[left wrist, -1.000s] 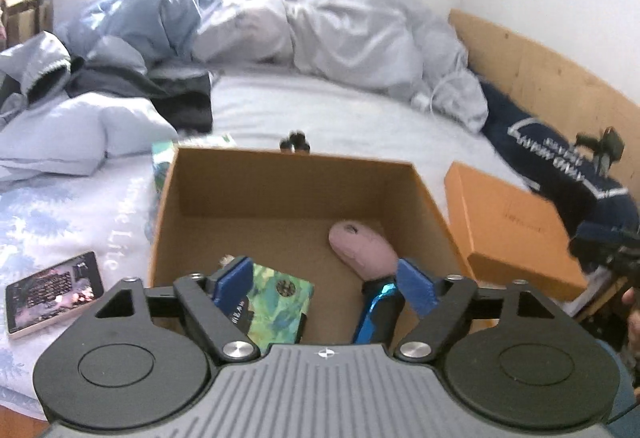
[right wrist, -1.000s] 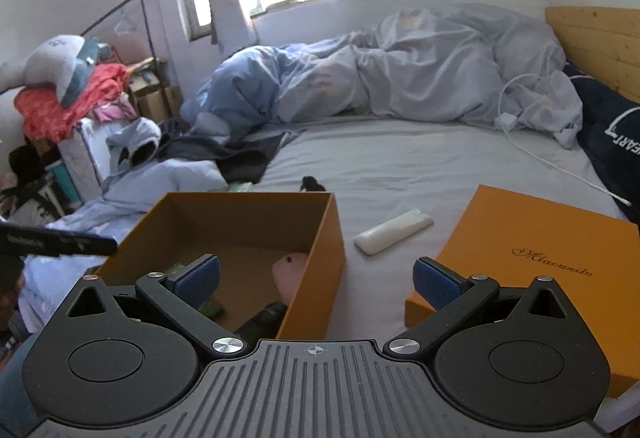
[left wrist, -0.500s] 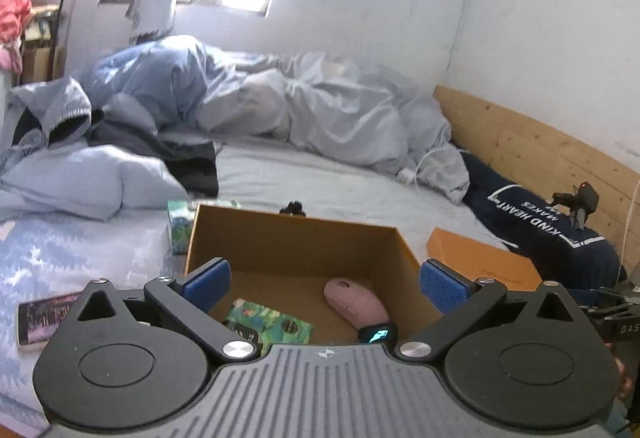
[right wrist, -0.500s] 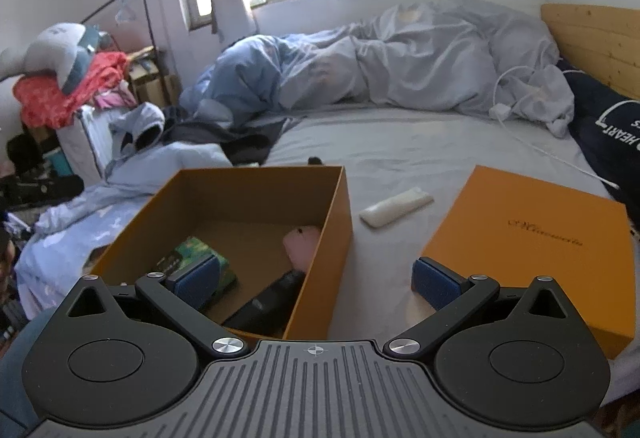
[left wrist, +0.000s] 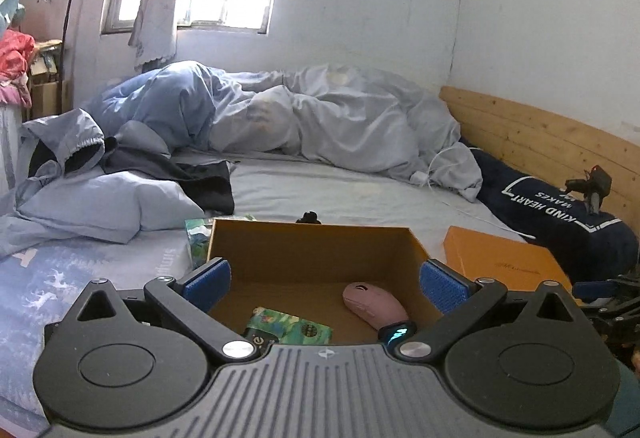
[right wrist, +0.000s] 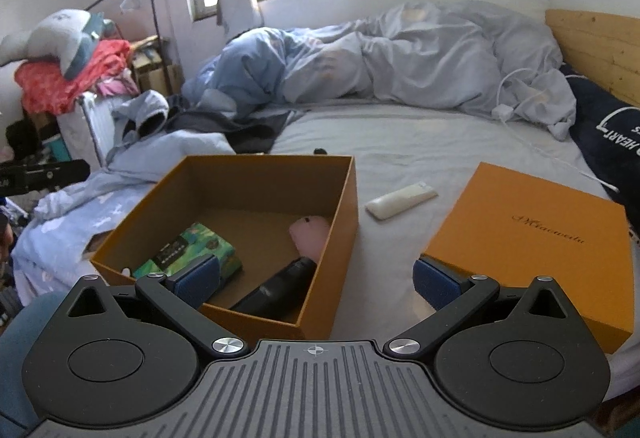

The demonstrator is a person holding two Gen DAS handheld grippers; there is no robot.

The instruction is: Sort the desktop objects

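An open orange box rests on the bed. Inside lie a pink mouse, a green patterned pack and a black object whose glowing blue tip shows in the left wrist view. My left gripper is wide open above the box's near side, nothing between its fingers. My right gripper is also open and empty, over the box's near right corner. A white remote-like bar lies on the sheet between the box and its orange lid.
A crumpled grey-blue duvet fills the back of the bed, with a wooden headboard and a dark navy cushion at right. Pillows and clothes lie at left. A small black item sits behind the box. A green pack leans beside it.
My left gripper opened wider, let go of the black object into the box, and tilted up and back. My right gripper drifted so the box now sits nearer and more central.
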